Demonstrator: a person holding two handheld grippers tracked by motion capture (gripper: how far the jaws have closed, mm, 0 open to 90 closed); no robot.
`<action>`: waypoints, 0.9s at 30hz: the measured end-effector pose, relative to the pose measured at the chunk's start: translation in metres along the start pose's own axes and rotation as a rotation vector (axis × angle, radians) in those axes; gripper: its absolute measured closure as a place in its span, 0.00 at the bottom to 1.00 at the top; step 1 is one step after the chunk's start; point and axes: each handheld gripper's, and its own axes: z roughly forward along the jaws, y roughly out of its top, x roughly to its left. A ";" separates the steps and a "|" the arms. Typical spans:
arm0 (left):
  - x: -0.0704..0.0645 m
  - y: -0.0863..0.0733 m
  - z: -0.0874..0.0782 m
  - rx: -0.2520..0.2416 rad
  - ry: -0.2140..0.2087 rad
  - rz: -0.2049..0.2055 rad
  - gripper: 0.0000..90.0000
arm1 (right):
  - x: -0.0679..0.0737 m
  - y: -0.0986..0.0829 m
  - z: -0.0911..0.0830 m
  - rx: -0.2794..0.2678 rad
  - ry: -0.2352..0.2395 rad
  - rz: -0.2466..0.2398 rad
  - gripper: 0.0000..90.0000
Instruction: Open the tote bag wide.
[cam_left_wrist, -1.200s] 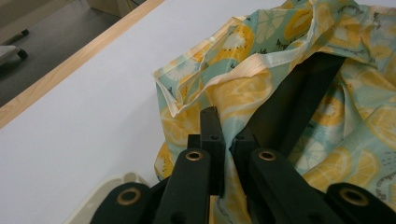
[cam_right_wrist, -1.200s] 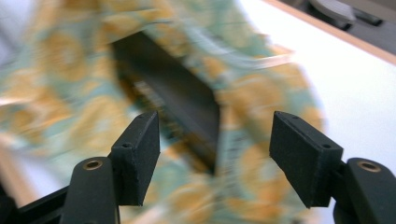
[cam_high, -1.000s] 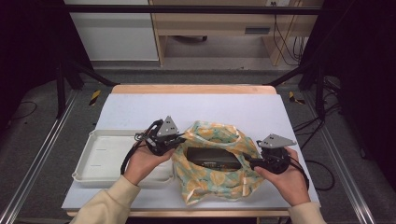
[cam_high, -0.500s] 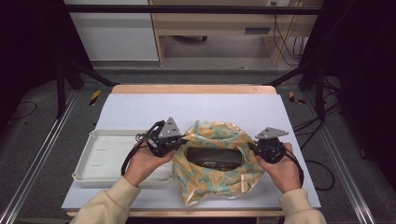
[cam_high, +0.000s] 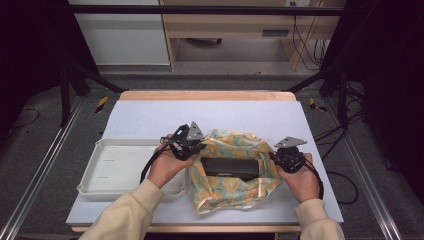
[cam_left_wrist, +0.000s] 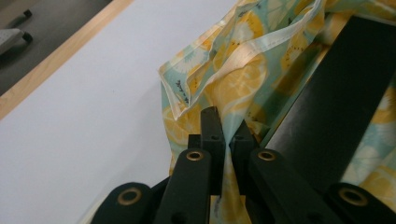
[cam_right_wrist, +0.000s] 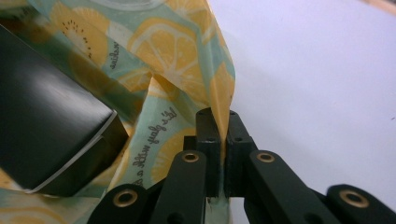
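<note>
A lemon-print cloth bag lies on the white table top with its mouth pulled wide. Inside it rests a flat black box. My left gripper is shut on the bag's left rim; in the left gripper view the fabric is pinched between the jaws, with the black box to the right. My right gripper is shut on the bag's right rim; the right gripper view has the cloth clamped at the jaw tips and the box to the left.
A shallow white tray sits left of the bag, partly under the left forearm. The table's wooden far edge and metal frame rails border the work area. Open white surface lies beyond the bag.
The right gripper has moved away from the person and slightly up, drawing the bag's right rim with it. The left gripper has held its place on the left rim.
</note>
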 end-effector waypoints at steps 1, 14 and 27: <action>0.000 0.000 0.000 0.000 0.000 0.000 0.99 | 0.000 0.000 0.000 0.000 0.000 0.000 0.98; 0.007 -0.016 0.022 0.087 -0.023 -0.030 0.99 | -0.002 -0.008 0.015 0.023 0.001 0.025 0.74; 0.007 -0.022 0.008 0.075 -0.034 -0.047 1.00 | 0.030 0.003 -0.064 -0.201 -0.029 0.034 0.39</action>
